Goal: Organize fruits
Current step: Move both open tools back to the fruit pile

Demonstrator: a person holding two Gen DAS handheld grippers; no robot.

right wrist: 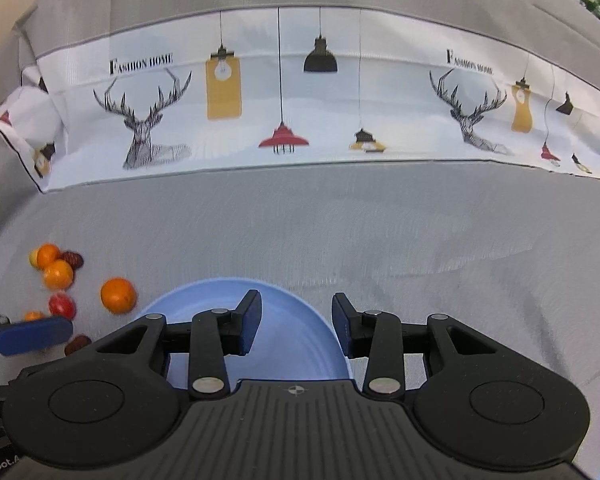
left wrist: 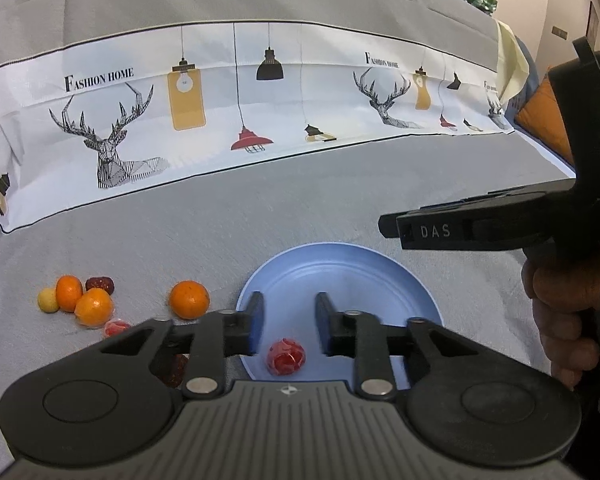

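A light blue plate [left wrist: 340,264] lies on the grey cloth. A red wrapped fruit [left wrist: 286,357] rests in it near its front rim. My left gripper [left wrist: 288,316] is open and empty just above that fruit. My right gripper [right wrist: 296,322] is open and empty over the plate's right part [right wrist: 204,300]; it also shows in the left wrist view [left wrist: 388,226]. Left of the plate lie an orange [left wrist: 189,299], two more oranges [left wrist: 94,307], a yellow fruit [left wrist: 48,300], dark red dates [left wrist: 100,283] and another red wrapped fruit [left wrist: 116,327]. The same pile shows in the right wrist view [right wrist: 58,274].
A white cloth printed with deer and lamps [left wrist: 240,112] hangs along the back of the grey surface. An orange cushion [left wrist: 548,116] sits at the far right. A blue pad of the left gripper [right wrist: 32,334] shows at the right wrist view's left edge.
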